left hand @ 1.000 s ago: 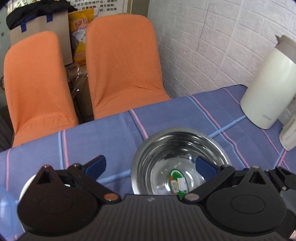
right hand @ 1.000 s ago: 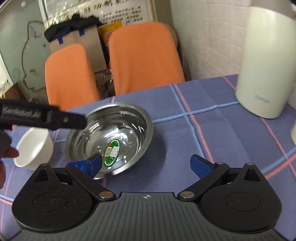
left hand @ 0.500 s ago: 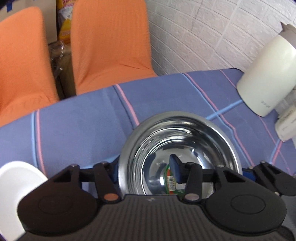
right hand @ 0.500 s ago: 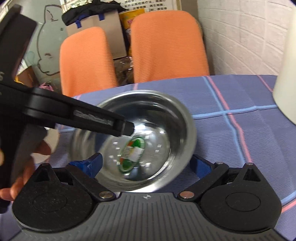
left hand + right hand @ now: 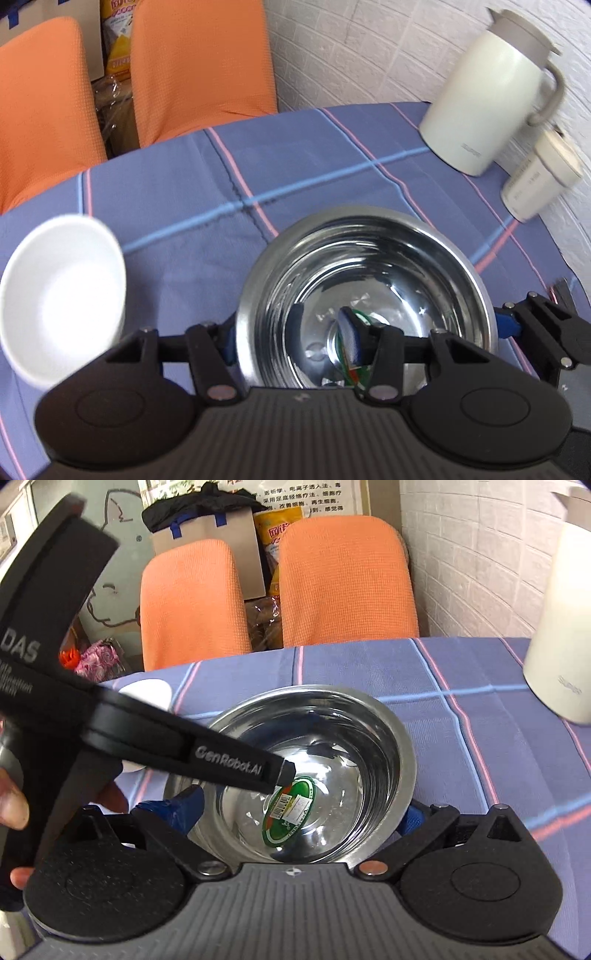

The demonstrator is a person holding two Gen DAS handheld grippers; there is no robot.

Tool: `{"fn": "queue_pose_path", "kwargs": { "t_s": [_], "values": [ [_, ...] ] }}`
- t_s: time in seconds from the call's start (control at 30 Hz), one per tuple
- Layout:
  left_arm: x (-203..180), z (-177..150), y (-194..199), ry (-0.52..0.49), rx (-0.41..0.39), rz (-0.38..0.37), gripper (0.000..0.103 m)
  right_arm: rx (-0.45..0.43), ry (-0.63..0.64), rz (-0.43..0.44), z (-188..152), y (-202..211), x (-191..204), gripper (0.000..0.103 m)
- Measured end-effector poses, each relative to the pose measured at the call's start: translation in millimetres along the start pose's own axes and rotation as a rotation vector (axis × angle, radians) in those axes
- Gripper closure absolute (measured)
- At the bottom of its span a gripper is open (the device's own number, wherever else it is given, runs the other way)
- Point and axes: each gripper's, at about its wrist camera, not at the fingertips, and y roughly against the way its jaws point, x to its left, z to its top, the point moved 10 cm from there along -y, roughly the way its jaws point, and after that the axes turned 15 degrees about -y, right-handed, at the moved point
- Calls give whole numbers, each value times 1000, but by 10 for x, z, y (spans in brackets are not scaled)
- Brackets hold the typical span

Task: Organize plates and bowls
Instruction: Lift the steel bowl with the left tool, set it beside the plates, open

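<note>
A steel bowl (image 5: 388, 266) with a green sticker inside is in both views (image 5: 351, 731). My left gripper (image 5: 288, 339) is shut on the bowl's near left rim, one finger outside and one inside. It appears as a black arm reaching into the bowl in the right wrist view (image 5: 221, 757). My right gripper (image 5: 303, 812) is open, its blue fingers (image 5: 184, 805) on either side of the bowl. A white bowl (image 5: 62, 295) sits left of the steel bowl, tilted in the left wrist view, and is partly hidden in the right wrist view (image 5: 147, 694).
A blue striped tablecloth (image 5: 295, 177) covers the table. A white thermos jug (image 5: 487, 99) and a small white container (image 5: 539, 181) stand at the right by the brick wall. Two orange chairs (image 5: 343, 579) stand behind the table.
My left gripper closed onto the steel bowl's rim and has lifted and shifted it. The right gripper moved in so that its open fingers straddle the bowl.
</note>
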Motion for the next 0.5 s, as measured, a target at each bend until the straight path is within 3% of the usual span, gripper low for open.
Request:
{"fn": "queue_pose_path", "kwargs": {
  "t_s": [0.2,0.5],
  "values": [
    [-325,-576,481,-3,-26,-14,55,-13,-52,43,-450,493,30,12],
    [-646,-1495,815,18,2,2,53,16,-73,83,-1343,1043,227,12]
  ]
}}
